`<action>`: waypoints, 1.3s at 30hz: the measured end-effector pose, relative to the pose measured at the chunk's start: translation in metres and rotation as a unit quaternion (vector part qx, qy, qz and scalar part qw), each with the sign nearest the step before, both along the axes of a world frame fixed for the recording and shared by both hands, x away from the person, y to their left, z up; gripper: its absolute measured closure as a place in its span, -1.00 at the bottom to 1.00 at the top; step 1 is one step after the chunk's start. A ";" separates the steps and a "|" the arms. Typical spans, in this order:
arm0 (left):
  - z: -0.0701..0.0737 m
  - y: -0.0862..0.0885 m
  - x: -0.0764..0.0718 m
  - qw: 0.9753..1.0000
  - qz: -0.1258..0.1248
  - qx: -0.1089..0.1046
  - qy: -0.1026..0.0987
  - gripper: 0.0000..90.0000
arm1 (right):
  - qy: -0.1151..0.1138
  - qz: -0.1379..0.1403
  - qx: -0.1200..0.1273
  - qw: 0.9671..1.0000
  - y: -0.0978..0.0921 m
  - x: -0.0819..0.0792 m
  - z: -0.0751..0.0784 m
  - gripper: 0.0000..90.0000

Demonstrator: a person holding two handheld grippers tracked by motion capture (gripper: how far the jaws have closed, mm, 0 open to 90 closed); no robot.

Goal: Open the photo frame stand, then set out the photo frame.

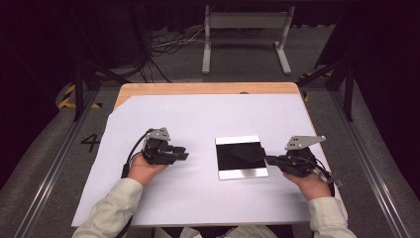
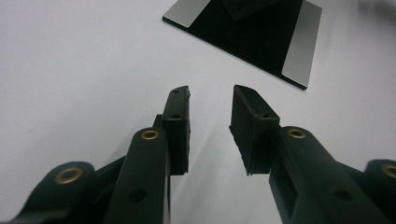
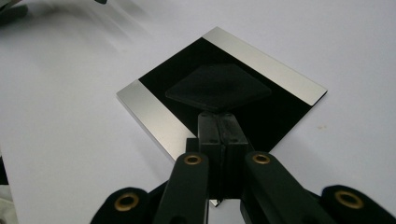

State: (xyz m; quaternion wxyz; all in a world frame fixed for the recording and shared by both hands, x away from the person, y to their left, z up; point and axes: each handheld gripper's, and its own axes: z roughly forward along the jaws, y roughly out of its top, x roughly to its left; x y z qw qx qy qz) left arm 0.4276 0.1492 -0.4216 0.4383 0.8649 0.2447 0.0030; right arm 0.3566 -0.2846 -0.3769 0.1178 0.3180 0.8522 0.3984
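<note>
A square plate (image 1: pixel 237 140), black with a silver strip along two sides, lies on the white sheet right of centre. On it a thin black square piece (image 1: pixel 246 152) sits turned like a diamond, slightly raised. My right gripper (image 1: pixel 270 159) reaches in from the right and is shut on that piece's near corner; the right gripper view has the jaws pressed together at my right gripper (image 3: pixel 218 116), the piece (image 3: pixel 217 86) over the plate (image 3: pixel 154 112). My left gripper (image 1: pixel 184 152) rests left of the plate, open and empty, also clear in its own view (image 2: pixel 211 95) with the plate (image 2: pixel 299 46) ahead.
The white sheet (image 1: pixel 198 114) covers most of a wooden table (image 1: pixel 198 88). Beyond the table stand a grey metal frame (image 1: pixel 245 29) and loose cables (image 1: pixel 168 44) on the floor. Black rails run along both sides.
</note>
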 end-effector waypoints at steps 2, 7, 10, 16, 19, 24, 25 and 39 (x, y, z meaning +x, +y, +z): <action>0.000 0.000 0.001 1.000 -0.003 0.001 0.001 0.50 | 0.004 -0.003 -0.006 1.000 -0.001 0.000 0.000 0.99; 0.000 -0.002 0.001 1.000 -0.003 0.000 0.002 0.50 | 0.004 -0.010 -0.009 1.000 -0.005 -0.001 0.002 0.99; 0.000 -0.002 0.001 1.000 -0.006 0.001 0.000 0.50 | 0.002 -0.020 -0.004 1.000 -0.010 -0.003 0.006 0.99; 0.000 -0.004 0.001 1.000 -0.005 0.001 0.003 0.50 | -0.005 -0.035 0.004 0.999 -0.015 -0.006 0.012 0.98; 0.000 -0.003 0.001 1.000 -0.005 0.001 0.004 0.50 | 0.002 -0.050 0.016 0.999 -0.018 -0.005 0.014 0.98; 0.000 -0.004 0.001 1.000 -0.007 0.001 0.002 0.50 | 0.006 -0.059 0.017 0.998 -0.019 -0.006 0.014 0.98; 0.000 -0.005 0.001 1.000 -0.007 0.002 0.000 0.50 | 0.006 -0.060 0.017 0.998 -0.019 -0.006 0.015 0.98; -0.003 -0.006 0.002 1.000 -0.006 0.006 0.005 0.50 | 0.026 -0.079 0.016 0.996 -0.022 0.003 0.024 0.91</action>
